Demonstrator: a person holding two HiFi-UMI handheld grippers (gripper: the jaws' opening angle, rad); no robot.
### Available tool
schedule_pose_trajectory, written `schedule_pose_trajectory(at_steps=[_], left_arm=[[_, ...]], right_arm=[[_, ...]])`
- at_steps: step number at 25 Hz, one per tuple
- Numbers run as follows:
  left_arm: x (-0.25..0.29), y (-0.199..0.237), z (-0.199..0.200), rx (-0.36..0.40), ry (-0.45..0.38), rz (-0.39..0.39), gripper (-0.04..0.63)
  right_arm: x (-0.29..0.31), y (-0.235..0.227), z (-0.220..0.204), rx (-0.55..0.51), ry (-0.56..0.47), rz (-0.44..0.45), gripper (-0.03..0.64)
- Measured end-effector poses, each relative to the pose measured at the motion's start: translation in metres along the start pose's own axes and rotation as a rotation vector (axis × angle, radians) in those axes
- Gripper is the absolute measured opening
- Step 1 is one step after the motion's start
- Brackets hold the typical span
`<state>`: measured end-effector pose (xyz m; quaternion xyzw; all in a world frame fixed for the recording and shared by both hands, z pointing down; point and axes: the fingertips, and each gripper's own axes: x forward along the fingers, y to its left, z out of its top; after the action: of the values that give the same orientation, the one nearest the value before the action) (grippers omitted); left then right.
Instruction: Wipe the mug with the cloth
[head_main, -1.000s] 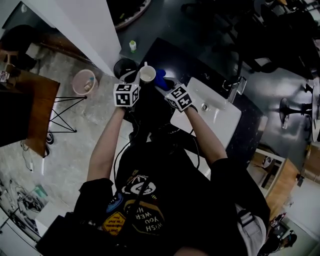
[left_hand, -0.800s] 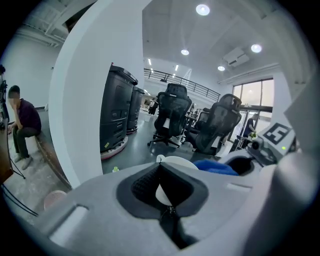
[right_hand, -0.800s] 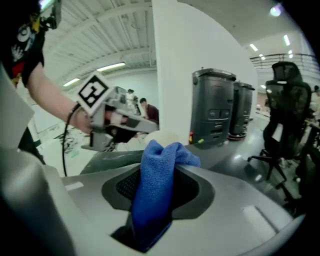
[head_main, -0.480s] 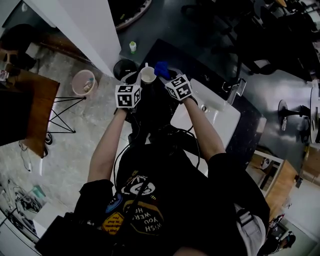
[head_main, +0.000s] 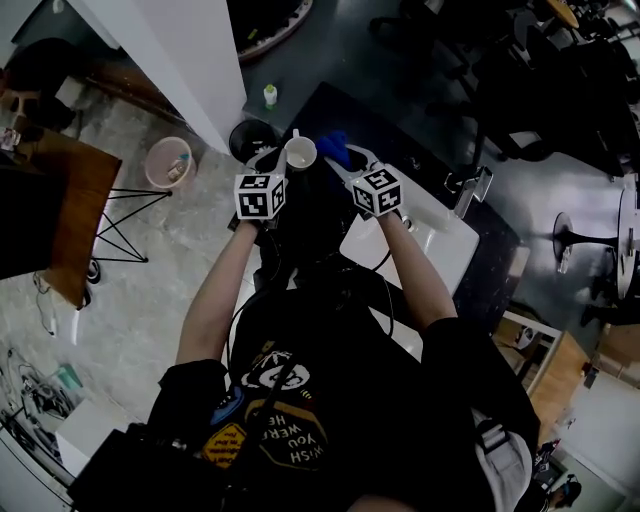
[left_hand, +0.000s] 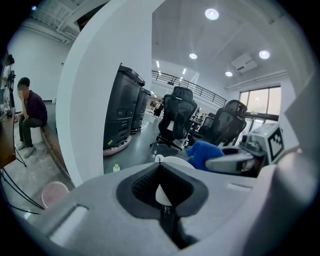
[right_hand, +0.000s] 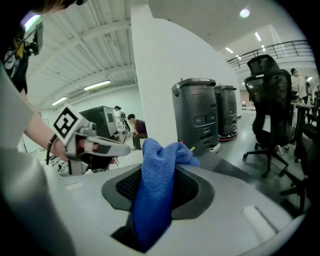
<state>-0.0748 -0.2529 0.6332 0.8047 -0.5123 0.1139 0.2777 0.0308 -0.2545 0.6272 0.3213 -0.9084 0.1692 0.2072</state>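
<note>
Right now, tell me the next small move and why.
Probably press the blue cloth in the right gripper against the white mug and rub: the left gripper holds the mug, and the cloth sits just beside its rim.

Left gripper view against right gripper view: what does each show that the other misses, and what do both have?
Only the left gripper view: the white mug clamped in the left tool, and a pink bin. Only the right gripper view: the pads of the right tool pressing on the blue cloth. Both: the cloth itself, the white pillar, the dark machines, office chairs.
</note>
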Motion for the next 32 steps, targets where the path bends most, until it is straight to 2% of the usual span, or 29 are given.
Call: schedule_pose_trajectory(at_steps=[2,5,8,10,12,14,16,17,19,21,22,26,29,31,32], left_arm=[[0.0,0.001,0.0,0.001,-0.004,0.007,0.002],[0.001,0.004,0.0,-0.015,-0.015,0.02,0.002],[0.002,0.0,-0.001,-0.028,-0.022,0.034,0.002],[0.003,0.0,0.001,-0.018,-0.028,0.044,0.002],[0.002,0.002,0.0,-0.013,-0.025,0.051,0.002],[0.001,0.001,-0.001,-0.011,-0.024,0.048,0.002],[0.001,0.001,0.0,-0.005,-0.025,0.046,0.002],[0.001,0.001,0.001,-0.003,-0.025,0.048,0.002],[0.001,0.002,0.001,-0.004,-0.024,0.055,0.002],[0.0,0.002,0.0,-0.019,-0.024,0.062,0.002],[0.0,0.002,0.0,-0.032,-0.022,0.065,0.002],[0.003,0.003,0.002,-0.082,-0.035,0.071,0.002],[0.007,-0.004,0.002,-0.059,-0.033,0.054,0.002],[0.009,-0.009,0.001,-0.034,-0.026,0.042,0.002],[0.009,-0.01,0.001,-0.028,-0.022,0.037,0.002]], right_arm=[[0.015,-0.013,-0.002,-0.075,0.077,-0.037,0.141],[0.034,0.006,-0.044,-0.19,0.218,0.002,0.141],[0.016,0.055,-0.076,-0.254,0.234,0.096,0.141],[0.004,0.083,-0.078,-0.299,0.206,0.159,0.141],[-0.004,0.085,-0.061,-0.272,0.14,0.157,0.141],[-0.008,0.064,-0.025,-0.212,0.05,0.107,0.14],[-0.005,0.038,0.01,-0.198,0.004,0.034,0.14],[0.001,0.024,0.019,-0.202,0.019,-0.004,0.14],[0.017,0.004,0.008,-0.206,0.126,-0.056,0.14],[0.025,0.007,-0.02,-0.2,0.242,-0.046,0.14],[0.025,0.017,-0.03,-0.201,0.267,-0.028,0.14],[0.009,0.057,-0.048,-0.24,0.276,0.042,0.141],[-0.005,0.078,-0.058,-0.31,0.296,0.128,0.141],[-0.014,0.072,-0.048,-0.321,0.265,0.125,0.141],[-0.017,0.061,-0.037,-0.306,0.236,0.089,0.141]])
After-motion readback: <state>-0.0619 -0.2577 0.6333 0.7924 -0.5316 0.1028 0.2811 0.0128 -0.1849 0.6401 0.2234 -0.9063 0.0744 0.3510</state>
